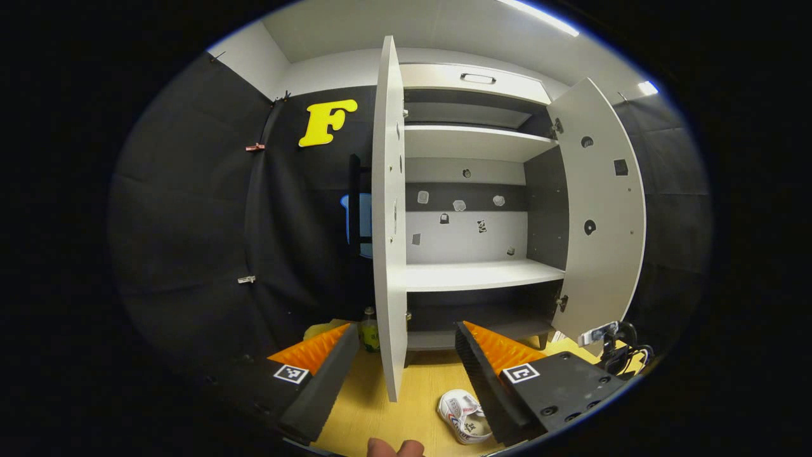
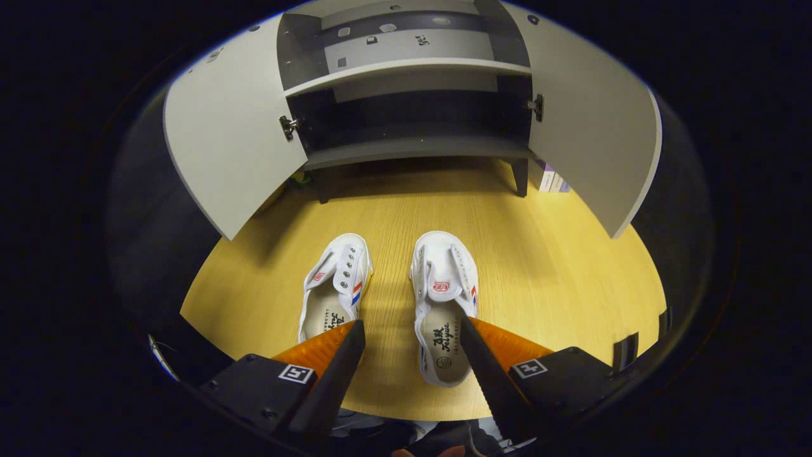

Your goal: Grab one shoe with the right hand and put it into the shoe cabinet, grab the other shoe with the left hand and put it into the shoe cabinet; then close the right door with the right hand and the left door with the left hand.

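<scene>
There are two shoes (image 2: 334,289) (image 2: 443,304) on the floor (image 2: 539,266), side by side, both white. There is one cabinet (image 1: 472,190) with two doors (image 1: 388,216) (image 1: 602,216), both open. In the left gripper view I count three shelves (image 1: 472,143) (image 1: 476,275) (image 1: 482,330) inside the cabinet, and one drawer (image 1: 472,81) with one handle on top. The right gripper view shows two cabinet legs (image 2: 521,176) (image 2: 322,192). One bottle (image 1: 370,330) stands on the floor beside the left door. There are two grippers (image 1: 406,362) (image 2: 412,355), each with two fingers and one square marker on each finger.
</scene>
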A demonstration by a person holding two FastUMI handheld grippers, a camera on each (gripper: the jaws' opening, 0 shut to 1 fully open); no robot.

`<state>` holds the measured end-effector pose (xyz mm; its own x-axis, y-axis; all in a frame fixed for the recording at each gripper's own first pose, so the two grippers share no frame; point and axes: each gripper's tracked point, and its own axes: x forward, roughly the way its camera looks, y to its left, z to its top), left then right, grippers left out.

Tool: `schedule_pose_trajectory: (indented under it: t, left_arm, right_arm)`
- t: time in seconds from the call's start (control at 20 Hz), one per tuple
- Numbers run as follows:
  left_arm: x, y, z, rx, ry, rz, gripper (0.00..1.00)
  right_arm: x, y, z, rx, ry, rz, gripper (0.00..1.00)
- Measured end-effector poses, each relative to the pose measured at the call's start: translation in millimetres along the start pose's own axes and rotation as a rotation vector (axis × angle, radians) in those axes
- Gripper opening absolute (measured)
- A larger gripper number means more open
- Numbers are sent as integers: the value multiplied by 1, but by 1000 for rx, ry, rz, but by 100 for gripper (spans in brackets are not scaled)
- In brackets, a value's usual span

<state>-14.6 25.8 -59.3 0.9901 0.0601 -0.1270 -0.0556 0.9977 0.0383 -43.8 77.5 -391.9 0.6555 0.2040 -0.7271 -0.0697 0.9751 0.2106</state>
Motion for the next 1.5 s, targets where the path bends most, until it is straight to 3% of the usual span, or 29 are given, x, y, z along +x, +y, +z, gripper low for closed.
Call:
schedule_pose_trajectory:
  t: [0.15, 0.3, 0.35, 0.5, 0.55, 0.6, 0.65, 0.7, 0.75, 0.85, 1.15, 1.5]
  left_arm:
    - [0, 5, -6, 8, 8, 8, 95]
    - [2, 9, -13, 5, 27, 17, 95]
    - [2, 11, -16, 7, 35, 20, 95]
    - [4, 18, -23, 15, 53, 30, 95]
    - [4, 20, -25, 20, 57, 35, 95]
    - [5, 23, -26, 25, 60, 39, 95]
    - [5, 26, -28, 29, 63, 43, 95]
    - [5, 28, -28, 32, 65, 47, 95]
    - [5, 30, -30, 33, 67, 51, 95]
    - [5, 32, -32, 34, 73, 54, 95]
    - [0, 37, -34, 26, 71, 62, 95]
    - [-7, 39, -30, 17, 55, 71, 95]
  right_arm:
    - [29, -1, -14, 21, 36, -1, 83]
    - [54, -3, -14, 25, 21, -15, 82]
    - [62, -5, -12, 23, 13, -35, 72]
    - [81, -13, -3, 11, -30, -94, 57]
    - [87, -16, -1, -2, -36, -114, 43]
    - [90, -17, 1, -16, -43, -127, 41]
    - [94, -17, 4, -28, -54, -132, 30]
    - [90, -11, 5, -42, -55, -121, 33]
    - [97, -11, 3, -49, -51, -126, 21]
    - [97, -8, 5, -67, -42, -110, 7]
    - [95, -9, 14, -11, -26, -92, 5]
    - [64, -17, 51, 15, -93, -72, 5]
